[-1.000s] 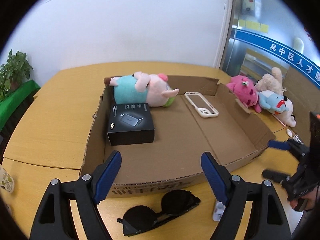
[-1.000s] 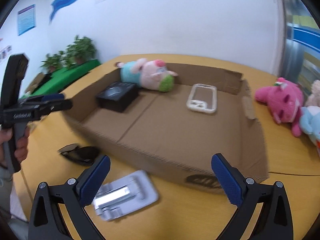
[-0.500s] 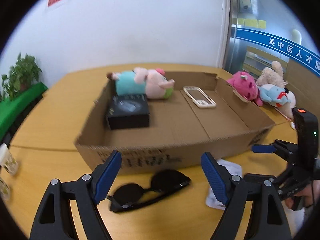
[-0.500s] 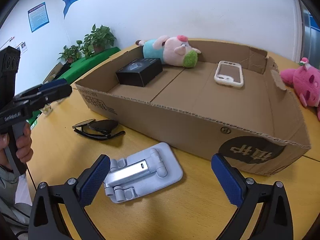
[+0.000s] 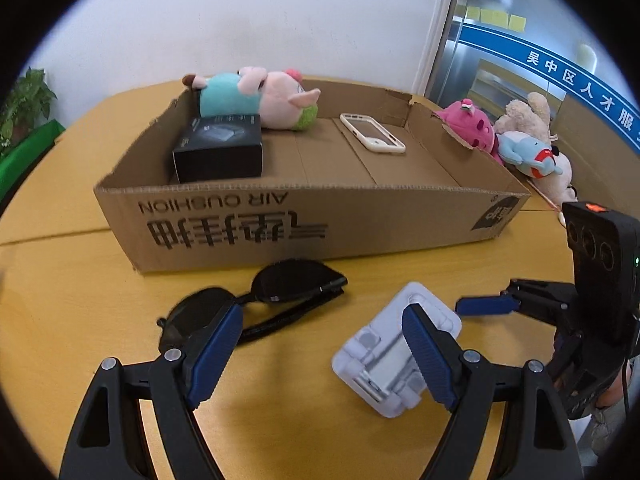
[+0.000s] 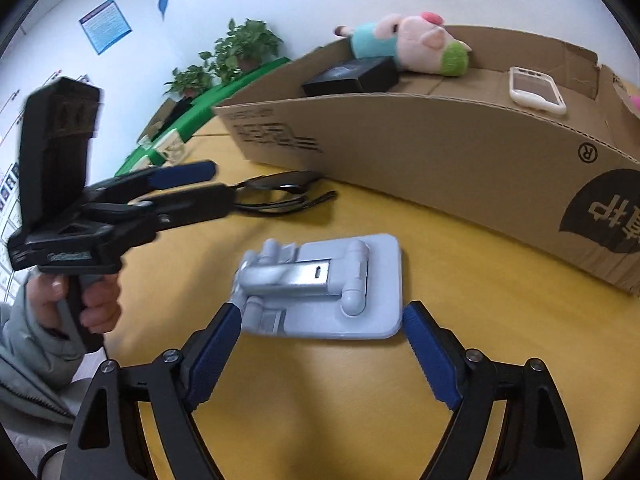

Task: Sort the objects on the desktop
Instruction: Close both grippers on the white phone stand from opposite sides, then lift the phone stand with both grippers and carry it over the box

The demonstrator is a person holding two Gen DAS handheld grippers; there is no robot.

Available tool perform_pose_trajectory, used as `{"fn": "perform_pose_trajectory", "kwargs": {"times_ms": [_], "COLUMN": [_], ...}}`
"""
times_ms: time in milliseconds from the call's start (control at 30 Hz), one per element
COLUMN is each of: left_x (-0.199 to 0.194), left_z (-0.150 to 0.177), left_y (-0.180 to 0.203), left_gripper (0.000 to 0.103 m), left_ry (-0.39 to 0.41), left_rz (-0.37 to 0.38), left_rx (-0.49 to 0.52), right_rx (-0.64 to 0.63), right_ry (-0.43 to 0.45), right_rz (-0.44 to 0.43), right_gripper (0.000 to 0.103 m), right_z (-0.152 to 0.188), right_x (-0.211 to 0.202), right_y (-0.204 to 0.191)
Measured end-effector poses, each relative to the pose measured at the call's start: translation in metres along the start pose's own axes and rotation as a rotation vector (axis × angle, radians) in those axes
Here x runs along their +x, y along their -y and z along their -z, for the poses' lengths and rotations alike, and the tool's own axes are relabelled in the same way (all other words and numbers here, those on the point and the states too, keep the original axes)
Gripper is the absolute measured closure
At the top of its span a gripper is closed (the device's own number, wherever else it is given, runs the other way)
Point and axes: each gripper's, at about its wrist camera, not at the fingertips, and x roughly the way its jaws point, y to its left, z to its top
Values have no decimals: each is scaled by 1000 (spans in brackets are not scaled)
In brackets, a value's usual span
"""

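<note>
Left wrist view: your left gripper (image 5: 322,346) stands with jaws apart and nothing clamped. The black sunglasses (image 5: 256,304) lie folded on the yellow table (image 5: 80,300), just ahead of the jaws toward 11 o'clock; the left pad overlaps the near lens, though contact cannot be told. The grey folding phone stand (image 5: 384,364) lies toward 2 o'clock, partly behind the right pad.

Right wrist view: your right gripper (image 6: 322,350) has its jaws closing, pads not yet pressing. The phone stand (image 6: 324,292) lies flat at 12 o'clock, its near edge between the two pads, each pad just beside a near corner. Your left gripper (image 6: 188,184) enters from 9 o'clock, held by a hand (image 6: 84,300), its tips at the sunglasses (image 6: 280,192).

The cardboard box (image 5: 320,216) stands beyond both things at 12 o'clock. It holds a plush pig (image 5: 260,98), a black carton (image 5: 218,152) and a white phone case (image 5: 372,138). Three more plush toys (image 5: 516,140) lie outside the box toward 2 o'clock.
</note>
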Motion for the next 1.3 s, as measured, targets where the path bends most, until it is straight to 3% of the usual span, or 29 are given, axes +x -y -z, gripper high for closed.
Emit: {"fn": "perform_pose_trajectory", "kwargs": {"times_ms": [133, 200, 233, 333, 400, 467, 600, 700, 833, 900, 933, 1300], "left_x": [3, 4, 4, 4, 6, 9, 15, 18, 17, 15, 15, 10], "left_z": [10, 14, 15, 21, 23, 27, 35, 38, 40, 41, 41, 45], "left_y": [-1, 1, 2, 5, 4, 3, -2, -4, -7, -7, -8, -13], "left_gripper": [21, 21, 21, 21, 22, 22, 22, 24, 29, 47, 49, 54], "left_ry": [-38, -50, -57, -68, -82, -100, -135, -151, -134, -131, -132, -118], "left_rz": [38, 45, 44, 64, 65, 72, 78, 79, 73, 53, 61, 98], "left_rx": [-17, -19, -20, -24, -31, -37, -48, -53, -52, -34, -29, -63], "right_rx": [53, 80, 79, 16, 15, 44, 62, 89, 52, 36, 40, 85], "right_ry": [35, 26, 29, 10, -2, -9, 26, 39, 32, 32, 34, 59], "right_rz": [85, 91, 64, 112, 90, 54, 85, 106, 122, 143, 140, 118], "right_gripper": [22, 47, 49, 60, 69, 69, 68, 57, 58, 60, 61, 65], "right_z": [-6, -9, -8, -5, -1, 6, 12, 8, 5, 4, 4, 9], "right_x": [-1, 5, 6, 12, 12, 13, 10, 11, 21, 22, 22, 17], "right_y": [12, 19, 18, 1, -8, -17, -31, -28, -32, -35, -35, -32]}}
